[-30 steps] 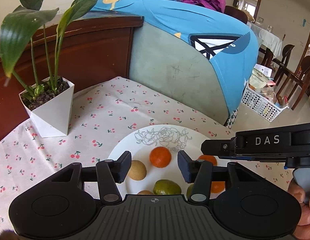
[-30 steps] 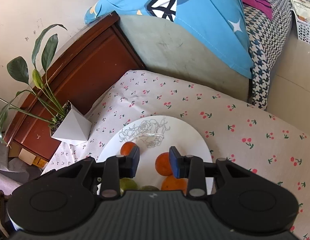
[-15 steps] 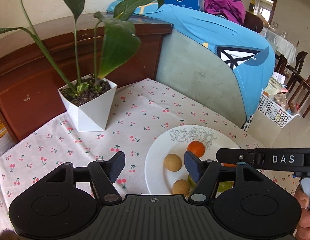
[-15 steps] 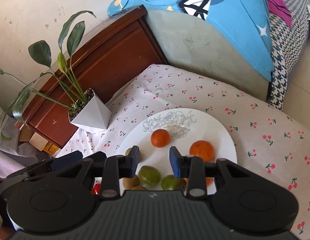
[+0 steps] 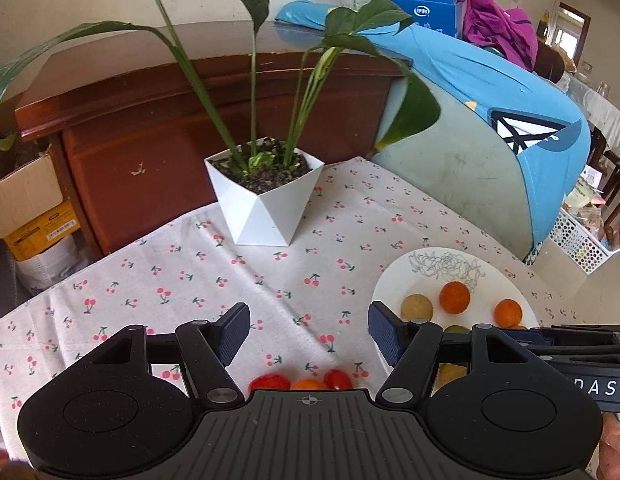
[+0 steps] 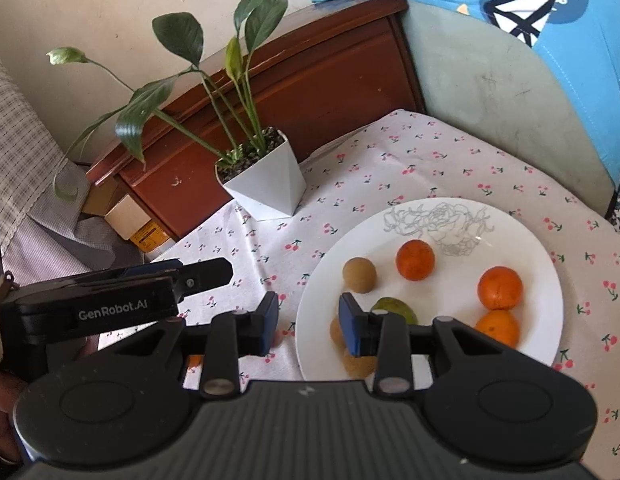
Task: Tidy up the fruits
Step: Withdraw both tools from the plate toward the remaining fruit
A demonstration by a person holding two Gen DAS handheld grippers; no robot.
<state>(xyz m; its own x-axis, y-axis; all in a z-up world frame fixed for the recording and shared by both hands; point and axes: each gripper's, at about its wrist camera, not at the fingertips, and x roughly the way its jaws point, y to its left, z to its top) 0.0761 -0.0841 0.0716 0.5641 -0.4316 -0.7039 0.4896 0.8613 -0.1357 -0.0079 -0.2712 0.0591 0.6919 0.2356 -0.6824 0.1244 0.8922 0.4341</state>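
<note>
Left claw [image 5: 307,334]: jaws held wide, nothing gripped. Right claw [image 6: 307,324]: jaws kept narrow, nothing gripped. Fruits are laid on the plate [image 6: 526,236].

A cherry-print tablecloth [image 6: 450,160] carries a white planter [image 6: 265,184], plate [image 6: 522,240] and small tomatoes [image 5: 269,382].

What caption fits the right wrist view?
Empty right gripper at the white plate's edge; oranges and brown fruits on it.
</note>
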